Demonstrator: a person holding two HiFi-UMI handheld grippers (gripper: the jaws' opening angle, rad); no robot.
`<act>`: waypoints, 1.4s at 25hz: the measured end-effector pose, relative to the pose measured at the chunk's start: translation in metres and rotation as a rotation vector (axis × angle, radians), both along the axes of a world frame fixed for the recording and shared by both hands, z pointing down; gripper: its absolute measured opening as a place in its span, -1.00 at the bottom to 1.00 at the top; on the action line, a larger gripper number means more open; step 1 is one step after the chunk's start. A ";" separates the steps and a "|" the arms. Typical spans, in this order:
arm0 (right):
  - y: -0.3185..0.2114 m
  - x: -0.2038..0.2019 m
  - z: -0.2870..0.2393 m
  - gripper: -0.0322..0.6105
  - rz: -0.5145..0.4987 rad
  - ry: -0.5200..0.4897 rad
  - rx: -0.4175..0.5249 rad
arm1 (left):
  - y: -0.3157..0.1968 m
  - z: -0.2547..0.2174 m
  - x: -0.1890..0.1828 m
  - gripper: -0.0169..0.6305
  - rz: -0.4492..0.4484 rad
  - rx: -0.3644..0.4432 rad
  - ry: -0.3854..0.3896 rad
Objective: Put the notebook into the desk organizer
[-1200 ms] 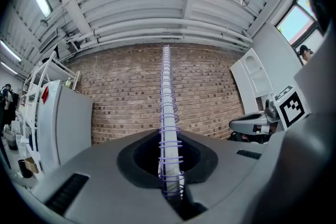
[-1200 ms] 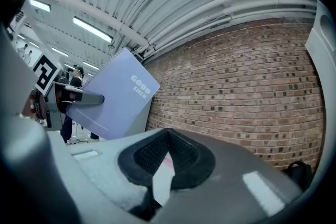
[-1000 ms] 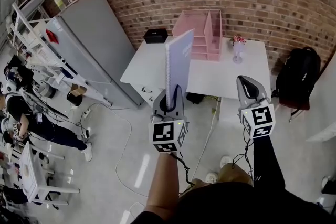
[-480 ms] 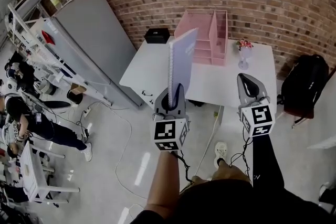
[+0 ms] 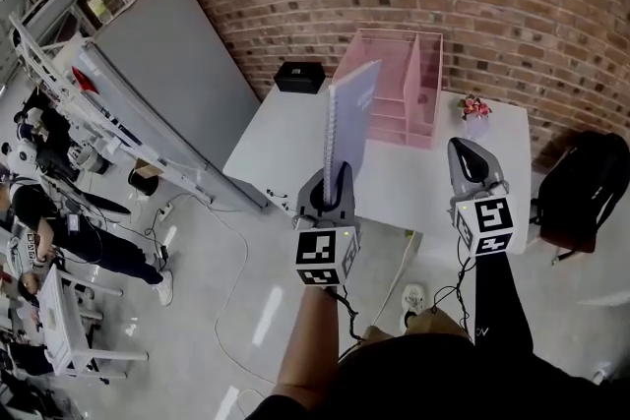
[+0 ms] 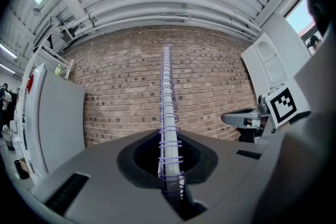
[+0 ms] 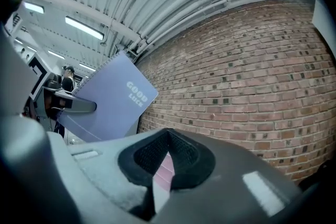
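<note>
fingers (image 6: 105, 176) of the left gripper (image 5: 335, 177) are clenching the notebook (image 5: 349, 113) by its lower edge, holding it upright, short of the pink organizer (image 5: 399, 84). left gripper view is showing only its spiral spine; right gripper view is showing its lilac cover. right gripper (image 5: 471, 162) fingers are sitting together, empty. black box (image 5: 299, 76) and vase (image 5: 475, 110) are flanking the organizer on the white surface (image 5: 285, 138).
</note>
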State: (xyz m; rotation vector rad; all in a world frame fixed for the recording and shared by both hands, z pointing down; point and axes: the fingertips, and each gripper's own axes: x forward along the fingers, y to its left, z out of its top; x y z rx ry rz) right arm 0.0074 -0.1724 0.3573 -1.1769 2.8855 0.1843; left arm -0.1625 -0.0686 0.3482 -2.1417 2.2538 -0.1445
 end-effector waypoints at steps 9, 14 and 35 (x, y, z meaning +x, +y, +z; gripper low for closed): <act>-0.082 -0.024 0.008 -0.90 -0.035 0.006 -0.008 | -0.074 0.006 -0.018 -0.84 -0.030 -0.020 -0.004; -0.122 -0.032 0.009 -0.90 -0.058 0.003 -0.009 | -0.113 0.008 -0.024 -0.84 -0.049 -0.027 -0.002; -0.175 -0.029 0.025 -0.90 -0.025 0.013 -0.037 | -0.183 0.025 -0.033 -0.84 -0.016 -0.094 0.041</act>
